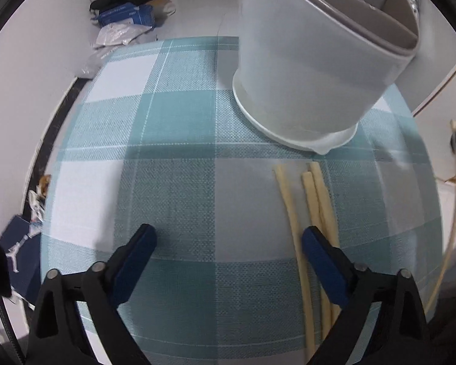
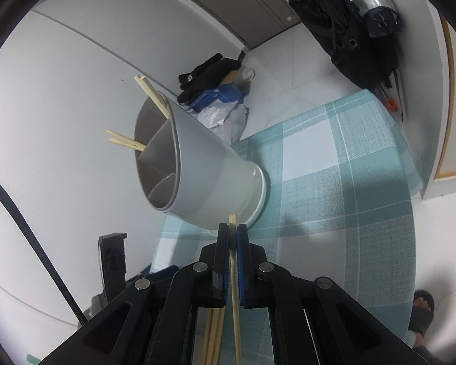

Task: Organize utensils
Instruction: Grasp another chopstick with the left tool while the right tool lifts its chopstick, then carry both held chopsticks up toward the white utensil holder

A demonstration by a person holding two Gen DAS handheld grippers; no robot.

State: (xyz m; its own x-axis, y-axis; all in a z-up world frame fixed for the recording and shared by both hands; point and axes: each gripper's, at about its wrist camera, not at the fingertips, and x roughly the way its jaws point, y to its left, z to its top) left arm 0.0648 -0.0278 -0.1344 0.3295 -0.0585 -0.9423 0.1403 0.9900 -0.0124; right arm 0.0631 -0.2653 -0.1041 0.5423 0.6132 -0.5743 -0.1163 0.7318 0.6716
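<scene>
The right gripper (image 2: 233, 228) has its two blue pads pressed together on one thin chopstick (image 2: 234, 292). The stick runs straight along the fingers, and its tip pokes out just past them at 12 o'clock. That tip points at the bottom part of the grey utensil holder (image 2: 203, 164). The open top of the holder, with its little walls inside, lies up at about 10 o'clock from the fingers. Four other chopsticks (image 2: 127, 143) already stick out of that top. So I think the stick must go up and over the rim before it can drop in.

The left gripper (image 1: 229, 235) is spread wide and holds nothing. It hangs low over the checked tablecloth (image 1: 173, 182). Three loose chopsticks (image 1: 314, 200) lie flat on the cloth beside its right finger, at about 1 o'clock, with their long way pointing toward the holder. The left one is nearer to these.
</scene>
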